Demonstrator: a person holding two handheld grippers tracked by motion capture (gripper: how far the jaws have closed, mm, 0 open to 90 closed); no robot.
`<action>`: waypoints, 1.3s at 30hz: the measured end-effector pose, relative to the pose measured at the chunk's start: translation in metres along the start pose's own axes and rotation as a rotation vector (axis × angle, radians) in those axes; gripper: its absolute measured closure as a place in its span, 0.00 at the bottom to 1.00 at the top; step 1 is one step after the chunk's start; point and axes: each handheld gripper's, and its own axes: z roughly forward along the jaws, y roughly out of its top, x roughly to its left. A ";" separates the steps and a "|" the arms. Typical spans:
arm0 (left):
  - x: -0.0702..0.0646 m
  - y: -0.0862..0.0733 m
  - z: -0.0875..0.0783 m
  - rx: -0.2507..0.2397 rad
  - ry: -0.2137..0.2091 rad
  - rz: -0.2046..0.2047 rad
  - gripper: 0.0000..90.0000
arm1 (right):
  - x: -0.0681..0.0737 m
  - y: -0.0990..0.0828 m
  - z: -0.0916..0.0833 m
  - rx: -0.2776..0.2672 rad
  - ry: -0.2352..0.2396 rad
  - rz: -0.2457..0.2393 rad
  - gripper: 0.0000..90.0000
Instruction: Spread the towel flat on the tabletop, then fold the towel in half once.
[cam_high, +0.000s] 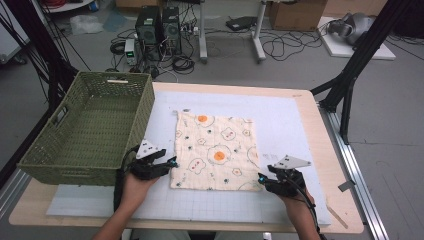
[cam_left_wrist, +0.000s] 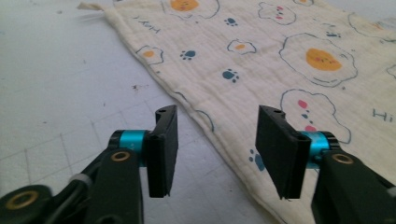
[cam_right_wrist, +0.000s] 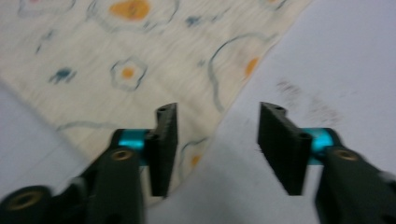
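A cream cloth (cam_high: 215, 150) printed with fried eggs and paw prints lies flat on the white mat (cam_high: 280, 120). My left gripper (cam_high: 173, 162) sits at the cloth's near left edge, jaws apart. In the left gripper view the cloth's edge (cam_left_wrist: 233, 140) runs between the open jaws of the left gripper (cam_left_wrist: 217, 149), with no pad pressing on it. My right gripper (cam_high: 261, 179) rests at the near right corner. In the right gripper view the cloth (cam_right_wrist: 140, 60) lies under the left jaw of the right gripper (cam_right_wrist: 217, 149) and bare mat under the right; nothing is gripped.
A green woven basket (cam_high: 135, 107) stands on the table's left, close to my left hand. The wooden table edge (cam_high: 345, 190) runs along the right. Beyond the table, cables and computer boxes (cam_high: 157, 30) lie on the floor.
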 end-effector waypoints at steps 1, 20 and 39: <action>0.000 0.000 0.000 -0.011 -0.005 0.002 0.49 | -0.002 0.001 -0.001 -0.022 -0.015 0.019 0.46; 0.001 0.005 -0.007 -0.137 -0.083 -0.014 0.26 | -0.025 0.002 -0.006 -0.156 -0.101 0.116 0.14; 0.002 0.003 -0.004 -0.113 -0.069 -0.015 0.27 | -0.024 0.000 -0.001 -0.137 -0.089 0.111 0.14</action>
